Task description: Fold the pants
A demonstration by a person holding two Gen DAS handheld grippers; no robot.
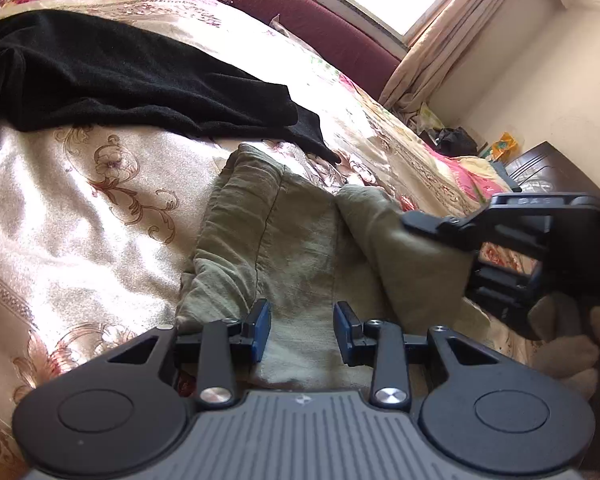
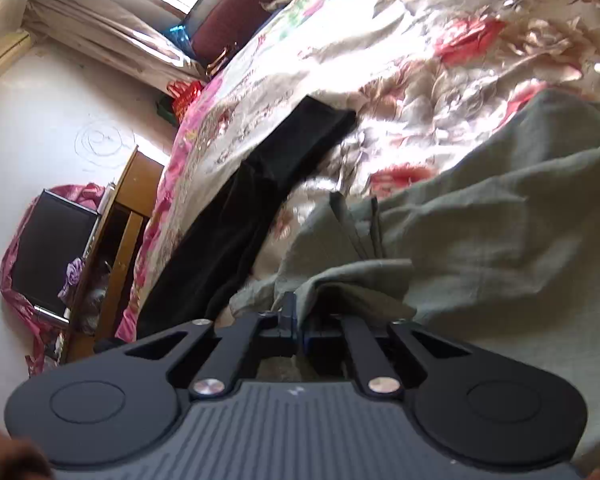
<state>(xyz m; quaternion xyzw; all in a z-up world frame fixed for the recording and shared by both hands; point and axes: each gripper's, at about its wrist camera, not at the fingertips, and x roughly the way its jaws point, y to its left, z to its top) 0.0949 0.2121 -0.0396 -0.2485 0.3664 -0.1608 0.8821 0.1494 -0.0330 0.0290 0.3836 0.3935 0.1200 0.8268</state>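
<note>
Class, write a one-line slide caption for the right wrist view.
Right gripper pinches a fold of olive-green pants on a floral bedspread.

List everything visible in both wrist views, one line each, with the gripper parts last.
olive green pants: one, olive green, partly folded on the bed, near the grippers
black garment: one, black, spread on the bed beyond the pants
bedspread: one, cream satin with red and pink flowers, covering the bed
headboard: one, maroon, at the far edge of the bed under the window
curtain: one, beige, beside the window
wooden cabinet: one, brown, against the wall beside the bed
left hand-held gripper: one, black with blue pads, open over the pants
right hand-held gripper: one, black, shut on a fold of the pants
</note>
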